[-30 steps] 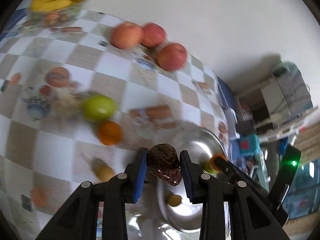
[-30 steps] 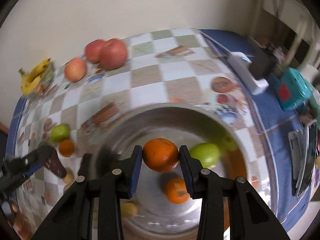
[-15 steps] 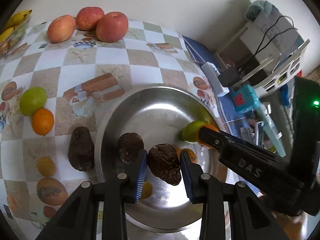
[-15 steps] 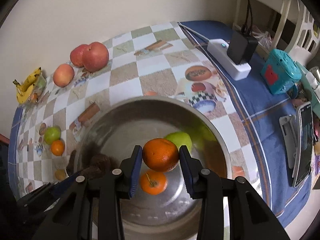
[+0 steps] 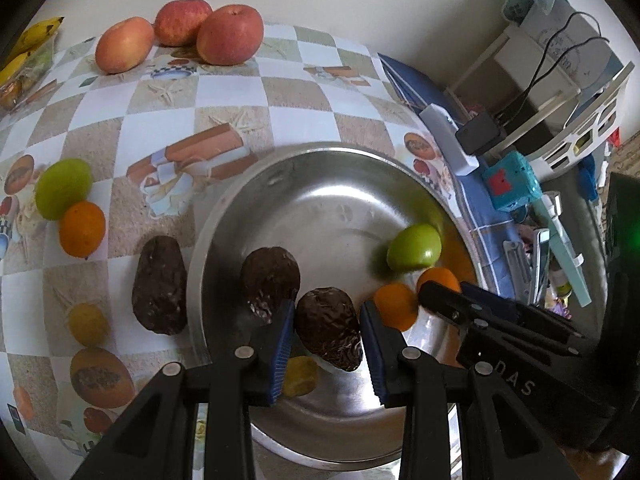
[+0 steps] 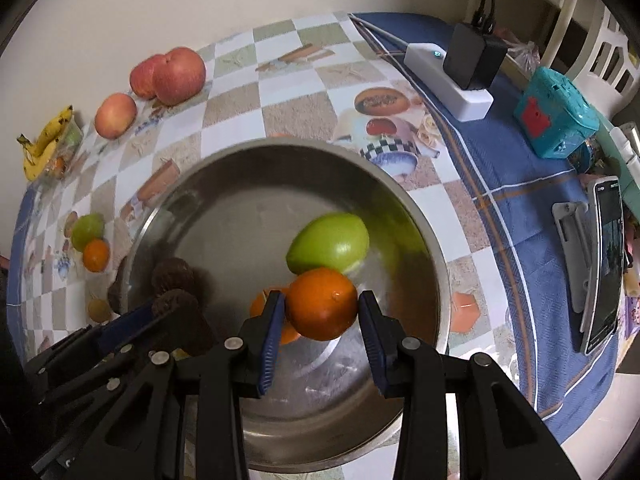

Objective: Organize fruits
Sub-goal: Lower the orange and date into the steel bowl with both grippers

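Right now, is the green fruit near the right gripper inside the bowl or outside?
Inside. The green fruit lies on the steel bowl floor, within its rim.

**Clutter along the table's right side**

A checked tablecloth (image 6: 276, 108) printed with food pictures covers the table, with a blue cloth (image 6: 532, 216) at its right. On the blue cloth, far right, a white power strip (image 6: 448, 76) carries a black adapter (image 6: 476, 60). Nearer lies a teal box (image 6: 556, 120) with a red patch. A phone (image 6: 604, 264) rests at the right edge, beside a white chair (image 6: 592, 28).
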A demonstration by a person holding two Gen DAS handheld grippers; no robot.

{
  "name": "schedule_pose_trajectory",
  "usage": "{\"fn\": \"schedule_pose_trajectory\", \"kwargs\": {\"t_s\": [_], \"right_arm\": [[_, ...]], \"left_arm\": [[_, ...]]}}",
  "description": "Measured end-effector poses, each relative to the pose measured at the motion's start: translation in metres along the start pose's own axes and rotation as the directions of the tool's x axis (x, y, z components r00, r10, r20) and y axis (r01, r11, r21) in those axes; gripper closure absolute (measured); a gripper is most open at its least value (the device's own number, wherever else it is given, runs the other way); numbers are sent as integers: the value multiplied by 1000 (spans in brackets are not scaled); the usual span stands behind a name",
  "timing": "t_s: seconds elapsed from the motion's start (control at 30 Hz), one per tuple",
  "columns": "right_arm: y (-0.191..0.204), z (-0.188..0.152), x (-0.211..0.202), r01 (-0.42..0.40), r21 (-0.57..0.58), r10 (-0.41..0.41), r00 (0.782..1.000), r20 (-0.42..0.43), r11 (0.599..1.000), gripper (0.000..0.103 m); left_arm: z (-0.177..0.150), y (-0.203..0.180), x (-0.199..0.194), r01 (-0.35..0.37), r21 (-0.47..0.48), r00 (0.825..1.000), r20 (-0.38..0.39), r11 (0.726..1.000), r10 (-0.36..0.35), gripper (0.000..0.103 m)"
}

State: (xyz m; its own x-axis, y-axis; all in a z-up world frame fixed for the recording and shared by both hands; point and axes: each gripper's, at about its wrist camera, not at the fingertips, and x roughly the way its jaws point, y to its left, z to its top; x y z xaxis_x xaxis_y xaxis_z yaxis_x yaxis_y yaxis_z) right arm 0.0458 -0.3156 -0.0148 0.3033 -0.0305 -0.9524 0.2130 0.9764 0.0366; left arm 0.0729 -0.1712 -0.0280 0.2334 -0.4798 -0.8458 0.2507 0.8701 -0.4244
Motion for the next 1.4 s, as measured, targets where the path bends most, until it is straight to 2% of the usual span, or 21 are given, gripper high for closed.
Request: {"fn": "schedule_pose_trajectory", "kwargs": {"t_s": [0.1, 0.67, 0.83, 1.07, 1.17, 1.23, 1.33, 1.4], "right_arm": [[-3, -1, 3, 28, 1, -28, 1000, -9, 1000, 63], [-24, 2, 13, -2, 117, 4, 1000, -13, 993, 63], [-22, 2, 13, 12, 101, -11, 1000, -10, 995, 63], [-26, 3, 15, -6, 122, 7, 1000, -9, 993, 62], [-25, 4, 14, -9, 122, 10, 1000, -7, 992, 62], [-25, 4, 9, -7, 121, 6, 1000, 8, 993, 61], [-24, 6, -1, -3, 114, -2, 999, 45, 993, 54], [-22, 8, -8, -4, 107, -4, 997, 74, 994, 54]], "left_arm": [[-2, 0, 4, -4, 3, 1000, -13, 1000, 4, 67], [-8, 1, 16, 1, -10, 998, -59, 1000, -1, 67], [-8, 1, 17, 1, -6, 998, -60, 1000, -1, 67], [-6, 0, 16, -3, -13, 998, -68, 1000, 2, 66], [-5, 0, 14, 8, -17, 998, -68, 1000, -9, 61], [-4, 0, 10, 18, -17, 998, -61, 1000, -19, 51], [-3, -3, 4, 39, -15, 998, -50, 999, -39, 50], [-1, -5, -1, 48, -12, 998, -42, 999, -49, 50]]}}
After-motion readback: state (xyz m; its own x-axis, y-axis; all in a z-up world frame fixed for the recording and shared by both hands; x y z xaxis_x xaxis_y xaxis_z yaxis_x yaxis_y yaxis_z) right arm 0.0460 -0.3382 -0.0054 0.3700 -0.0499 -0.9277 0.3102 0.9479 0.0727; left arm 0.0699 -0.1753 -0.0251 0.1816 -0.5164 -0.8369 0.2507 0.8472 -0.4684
